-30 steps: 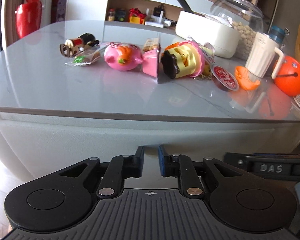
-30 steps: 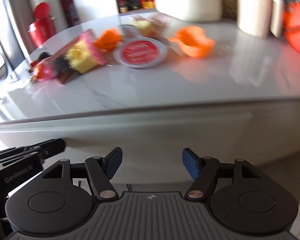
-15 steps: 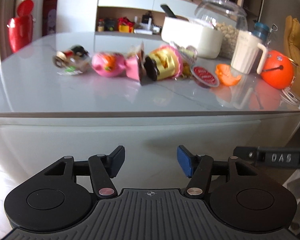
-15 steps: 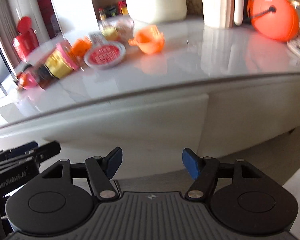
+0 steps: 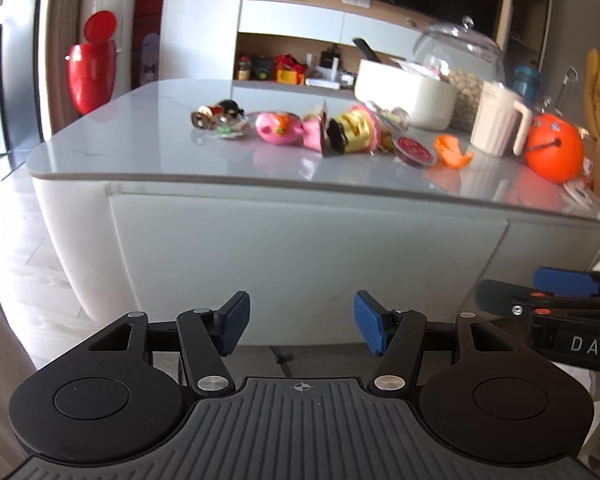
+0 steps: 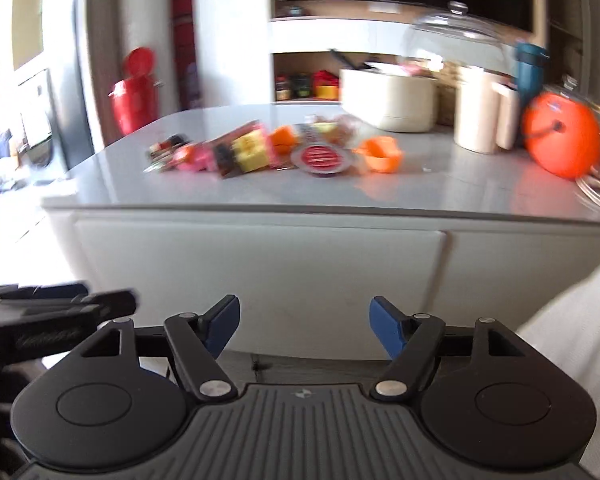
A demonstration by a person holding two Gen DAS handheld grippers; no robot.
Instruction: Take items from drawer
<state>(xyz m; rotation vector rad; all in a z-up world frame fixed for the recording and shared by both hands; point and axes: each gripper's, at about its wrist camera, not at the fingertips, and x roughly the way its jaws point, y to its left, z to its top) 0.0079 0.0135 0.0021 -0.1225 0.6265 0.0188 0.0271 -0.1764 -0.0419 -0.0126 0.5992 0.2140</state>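
The white drawer front (image 5: 300, 248) under the grey tabletop (image 5: 120, 148) is closed, and it also shows in the right wrist view (image 6: 260, 272). On the top lie a pink toy (image 5: 278, 130), a yellow and pink pack (image 5: 354, 132), a red-lidded cup (image 5: 414, 148), an orange piece (image 5: 452, 152) and a small brown item (image 5: 216, 114). My left gripper (image 5: 302, 322) is open and empty, a short way back from the drawer front. My right gripper (image 6: 304, 326) holds nothing; its jaws are opening. Each tool shows at the edge of the other's view.
A white jug (image 5: 496, 124), an orange ball-shaped thing (image 5: 554, 148), a white tub (image 5: 404, 94) and a glass dome (image 5: 460, 48) stand at the table's back right. A red bin (image 5: 90, 76) stands at the far left. Floor lies below the grippers.
Both grippers have drawn back from the table, so more of its front shows. The left jaws went from nearly shut to wide open. The right jaws spread a little wider.
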